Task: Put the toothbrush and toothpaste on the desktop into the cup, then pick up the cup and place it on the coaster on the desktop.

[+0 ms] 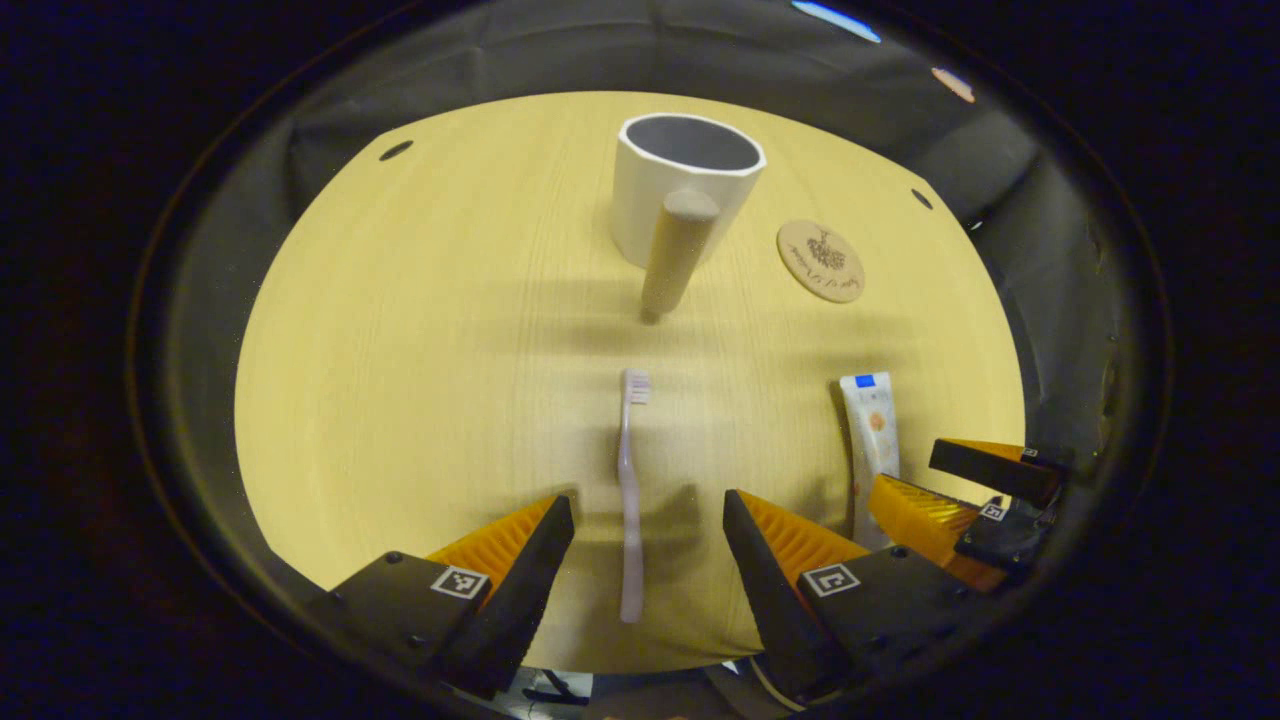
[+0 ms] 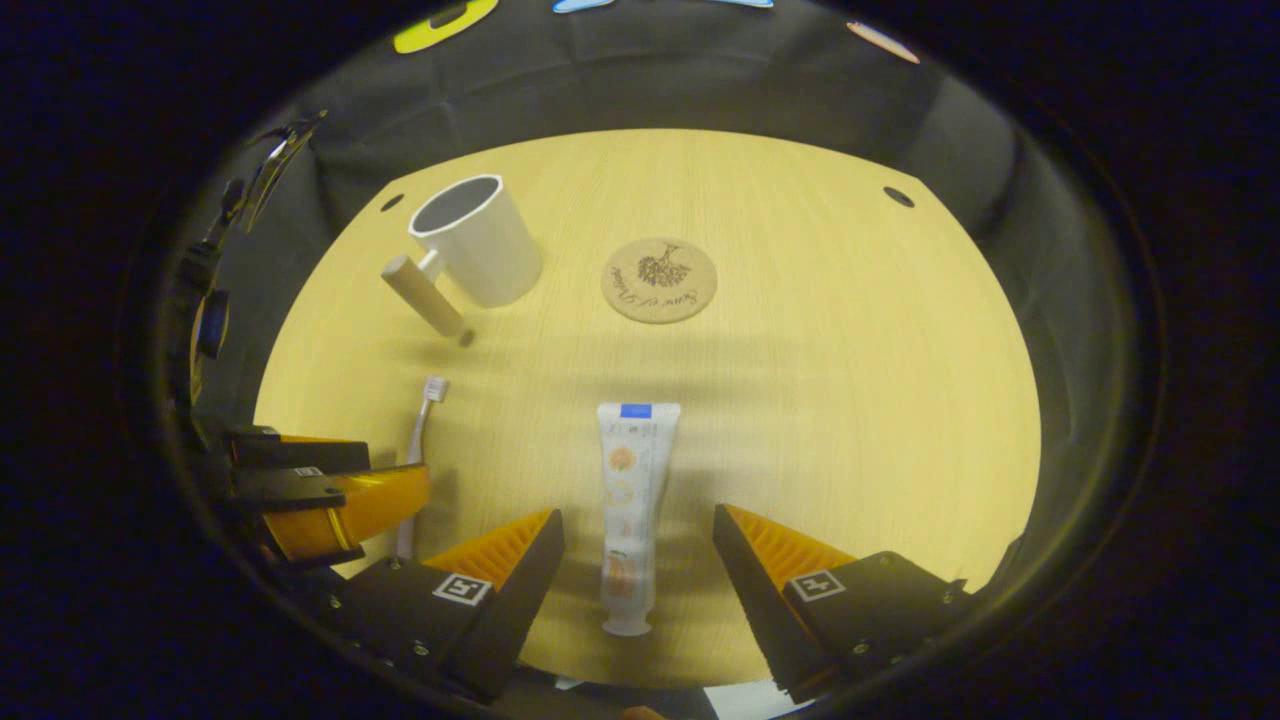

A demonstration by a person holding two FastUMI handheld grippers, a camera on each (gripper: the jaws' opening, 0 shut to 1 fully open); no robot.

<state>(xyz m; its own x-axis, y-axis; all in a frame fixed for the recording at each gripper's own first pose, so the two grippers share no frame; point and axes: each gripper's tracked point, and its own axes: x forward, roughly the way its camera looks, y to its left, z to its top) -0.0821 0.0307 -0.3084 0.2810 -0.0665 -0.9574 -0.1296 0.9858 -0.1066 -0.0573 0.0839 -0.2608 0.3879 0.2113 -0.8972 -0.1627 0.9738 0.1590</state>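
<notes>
My left gripper (image 1: 648, 530) hung released over the toothbrush (image 1: 630, 500), its handle lying between my parted fingers, bristles toward 12 o'clock. My right gripper (image 2: 638, 545) hung equally unclenched astride the toothpaste tube (image 2: 630, 500), cap nearest me. The white cup (image 1: 680, 185) stood at 12 o'clock on the worktop (image 1: 420, 350), the cork coaster (image 1: 820, 260) at 1 o'clock. I judged the brush light, stiff and slippery, best pinched mid-handle; the tube soft, best taken mid-body.
</notes>
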